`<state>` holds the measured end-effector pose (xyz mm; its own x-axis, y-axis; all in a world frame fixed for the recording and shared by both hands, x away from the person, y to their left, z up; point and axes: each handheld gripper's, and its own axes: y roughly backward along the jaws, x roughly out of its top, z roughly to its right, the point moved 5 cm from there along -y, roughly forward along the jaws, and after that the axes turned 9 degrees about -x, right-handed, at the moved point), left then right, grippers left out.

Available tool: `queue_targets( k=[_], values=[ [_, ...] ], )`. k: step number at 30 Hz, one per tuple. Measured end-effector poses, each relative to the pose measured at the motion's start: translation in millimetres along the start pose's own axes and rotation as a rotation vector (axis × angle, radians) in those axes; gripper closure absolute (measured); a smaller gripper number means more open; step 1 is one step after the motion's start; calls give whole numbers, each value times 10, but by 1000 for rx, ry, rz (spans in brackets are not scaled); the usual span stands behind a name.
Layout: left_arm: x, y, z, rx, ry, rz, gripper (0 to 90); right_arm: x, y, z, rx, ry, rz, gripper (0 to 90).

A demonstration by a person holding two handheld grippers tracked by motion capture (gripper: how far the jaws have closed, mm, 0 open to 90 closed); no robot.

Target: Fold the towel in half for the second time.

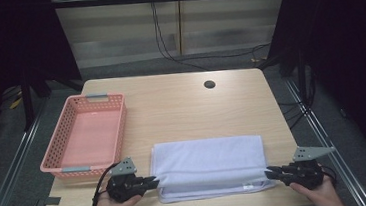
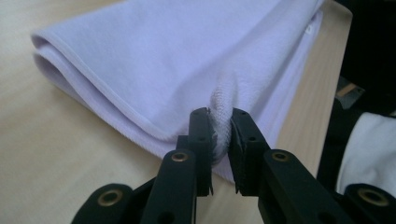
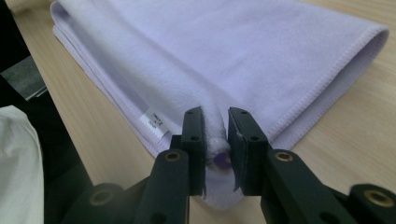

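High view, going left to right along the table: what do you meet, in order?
Pink basket → left tongs, pinching the towel's left corner → folded lavender towel → right tongs, pinching its right corner.

A light wooden table (image 1: pixel 186 107) with rounded corners is seen, a dark round hole (image 1: pixel 209 84) set near its 12 o'clock edge. A folded lavender towel (image 1: pixel 209 166) is laid flat toward 6 o'clock. A pink perforated basket (image 1: pixel 86 134) is placed at 9 o'clock.
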<state>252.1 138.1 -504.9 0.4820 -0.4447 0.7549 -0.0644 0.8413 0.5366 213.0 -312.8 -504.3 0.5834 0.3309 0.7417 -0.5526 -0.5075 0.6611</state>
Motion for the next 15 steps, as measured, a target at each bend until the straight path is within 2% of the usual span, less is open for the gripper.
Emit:
queue_targets(
  k=[3, 6, 9, 10, 12, 15],
  values=[
    [-42, 46, 42, 0, 1, 3, 782, -38, 53, -49, 2, -11, 3, 720],
    [-1, 160, 56, -13, 4, 66, 748, -24, 120, -86, 1, -9, 24, 656],
    [78, 197, -16, 28, 24, 98, 691, 52, 179, -60, -20, -27, 70, 610],
    [105, 177, -48, 44, 21, 91, 672, 83, 177, -37, -33, -42, 76, 597],
    [162, 91, -122, 68, 28, 72, 623, 135, 97, 28, -72, -38, 54, 566],
    [230, -105, -235, 41, 24, -8, 602, 196, -134, 144, -109, -59, 13, 524]
  ],
)
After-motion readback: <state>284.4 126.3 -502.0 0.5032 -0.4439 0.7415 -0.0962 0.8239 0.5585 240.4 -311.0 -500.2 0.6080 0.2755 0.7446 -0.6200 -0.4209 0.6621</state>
